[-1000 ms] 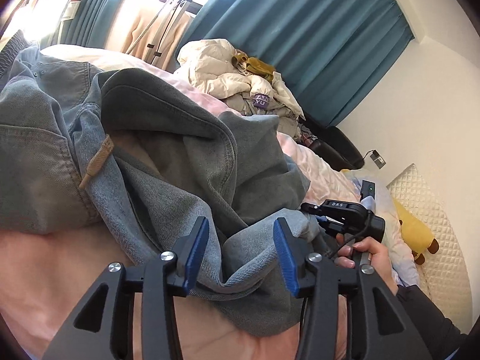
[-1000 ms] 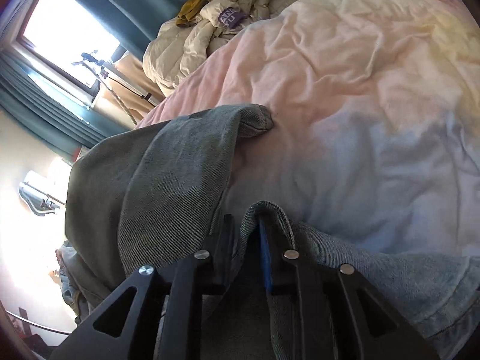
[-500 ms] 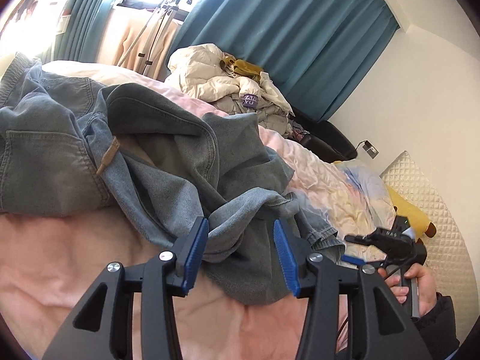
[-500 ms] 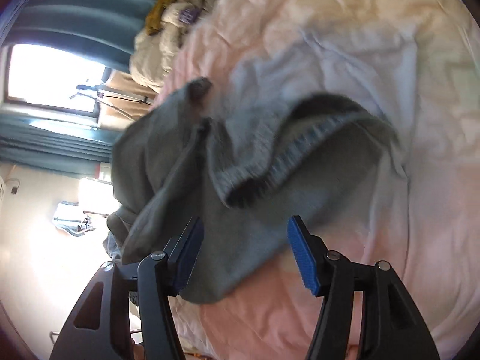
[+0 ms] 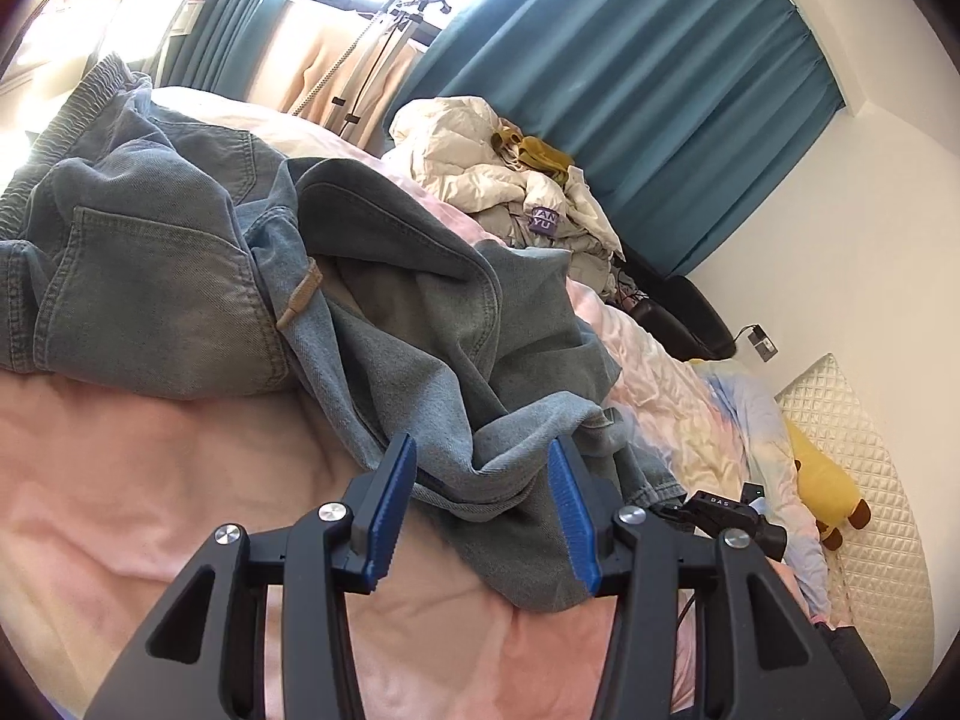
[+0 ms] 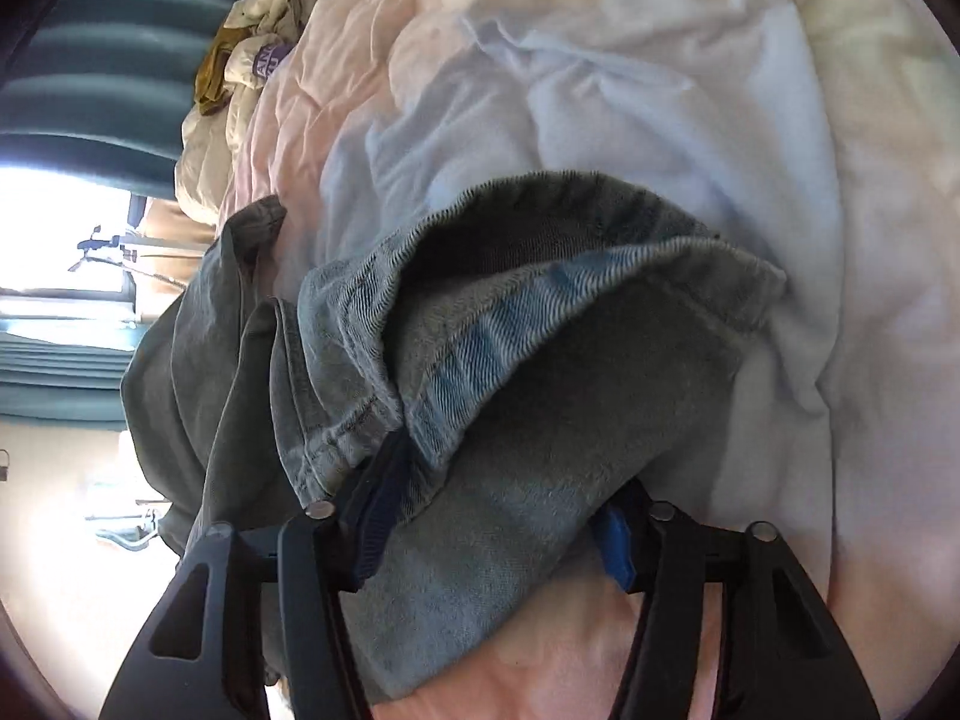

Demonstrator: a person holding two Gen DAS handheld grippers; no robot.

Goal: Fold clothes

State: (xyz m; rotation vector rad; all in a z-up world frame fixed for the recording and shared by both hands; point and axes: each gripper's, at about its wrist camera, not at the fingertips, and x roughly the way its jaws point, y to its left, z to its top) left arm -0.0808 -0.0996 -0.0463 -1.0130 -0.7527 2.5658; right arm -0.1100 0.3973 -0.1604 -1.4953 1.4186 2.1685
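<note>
Currently the jeans (image 5: 420,324) lie crumpled across frame centre on the pink bedding (image 5: 150,480). Risk: a closing grasp gathers several layers, because the hem (image 6: 540,300) is bunched. Left gripper (image 5: 480,510) is spread, empty, low-centre. Right gripper (image 6: 498,516) is spread, straddling the leg, unclamped.

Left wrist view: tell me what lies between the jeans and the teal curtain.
In the left wrist view, a heap of cream bedding and clothes with a mustard garment on top lies on the pink bed cover, between the jeans and curtain.
</note>
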